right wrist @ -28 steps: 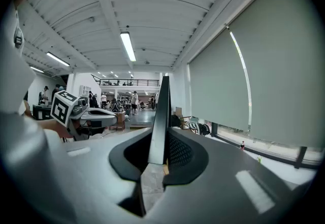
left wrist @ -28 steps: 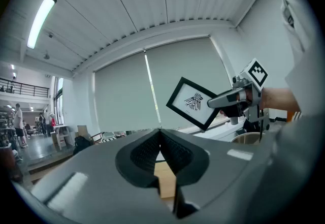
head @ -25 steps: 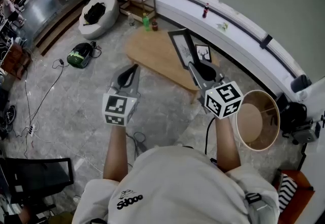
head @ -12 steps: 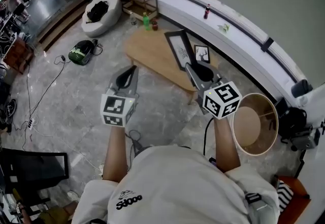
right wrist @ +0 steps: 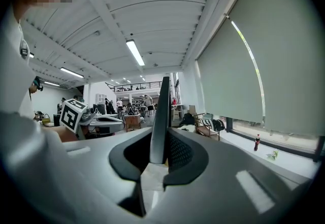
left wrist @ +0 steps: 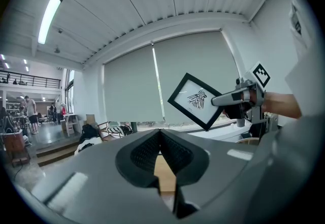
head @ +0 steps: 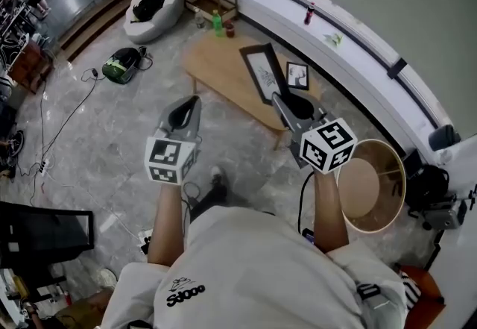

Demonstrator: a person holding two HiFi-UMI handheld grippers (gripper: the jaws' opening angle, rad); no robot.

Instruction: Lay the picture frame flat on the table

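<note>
A black picture frame (head: 261,72) with a white print hangs tilted in the air over the near edge of the wooden table (head: 220,66). My right gripper (head: 277,98) is shut on its lower edge. In the right gripper view the picture frame (right wrist: 161,116) shows edge on, upright between the pads of the right gripper (right wrist: 163,141). My left gripper (head: 195,100) hovers over the floor to the left, apart from the frame. In the left gripper view the left gripper (left wrist: 160,134) is shut on nothing, and the picture frame (left wrist: 199,100) shows ahead on the right.
A small black frame (head: 297,76) rests on the table's far right end. A round basket (head: 373,186) stands at my right, a white ledge (head: 350,59) runs behind the table, and a beanbag (head: 149,7), a green bag (head: 123,66) and cables lie on the floor at left.
Both grippers have shifted a little toward the table and sunk slightly, the frame still in the right one. A shoe has come into view below the left gripper.
</note>
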